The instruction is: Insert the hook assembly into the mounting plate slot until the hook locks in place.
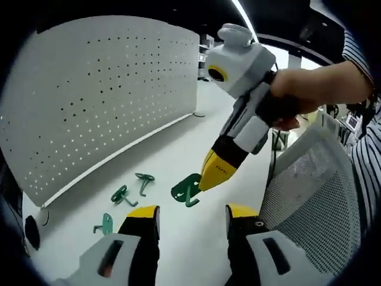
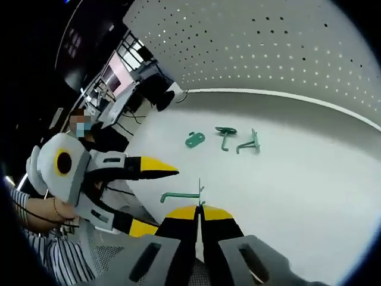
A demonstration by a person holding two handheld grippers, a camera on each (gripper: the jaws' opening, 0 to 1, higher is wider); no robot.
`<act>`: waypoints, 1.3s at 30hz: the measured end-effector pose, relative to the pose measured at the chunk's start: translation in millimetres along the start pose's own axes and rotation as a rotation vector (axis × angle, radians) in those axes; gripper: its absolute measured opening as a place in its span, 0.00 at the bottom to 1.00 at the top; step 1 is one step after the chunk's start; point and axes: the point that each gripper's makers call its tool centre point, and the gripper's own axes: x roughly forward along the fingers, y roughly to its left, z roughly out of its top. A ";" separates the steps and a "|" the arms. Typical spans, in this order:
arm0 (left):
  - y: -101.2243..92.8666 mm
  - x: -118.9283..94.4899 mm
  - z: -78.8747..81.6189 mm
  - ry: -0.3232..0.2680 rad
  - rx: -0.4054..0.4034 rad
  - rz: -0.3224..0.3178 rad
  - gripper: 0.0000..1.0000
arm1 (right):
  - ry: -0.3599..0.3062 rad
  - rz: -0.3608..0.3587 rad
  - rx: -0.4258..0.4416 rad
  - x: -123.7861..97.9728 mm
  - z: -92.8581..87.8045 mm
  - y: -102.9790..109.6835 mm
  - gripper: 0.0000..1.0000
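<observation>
Right gripper (image 2: 199, 210) pinches, seemingly, green hook (image 2: 180, 196) (left gripper (image 1: 191, 215) agape).

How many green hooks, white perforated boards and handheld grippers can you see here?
Green hooks: 4, one pinched in the right gripper, three loose
White pegboard: 1
Grippers: 2, counting the left gripper
Total: 7

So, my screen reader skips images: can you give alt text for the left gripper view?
The right gripper grips a green hook just above the white table. Three more green hooks lie nearby, before a white pegboard, with the left gripper open.
</observation>
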 end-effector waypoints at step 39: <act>-30.6 -5.1 -0.1 -0.027 0.274 -0.123 0.02 | 0.146 0.119 0.122 -3.4 -27.9 13.7 0.00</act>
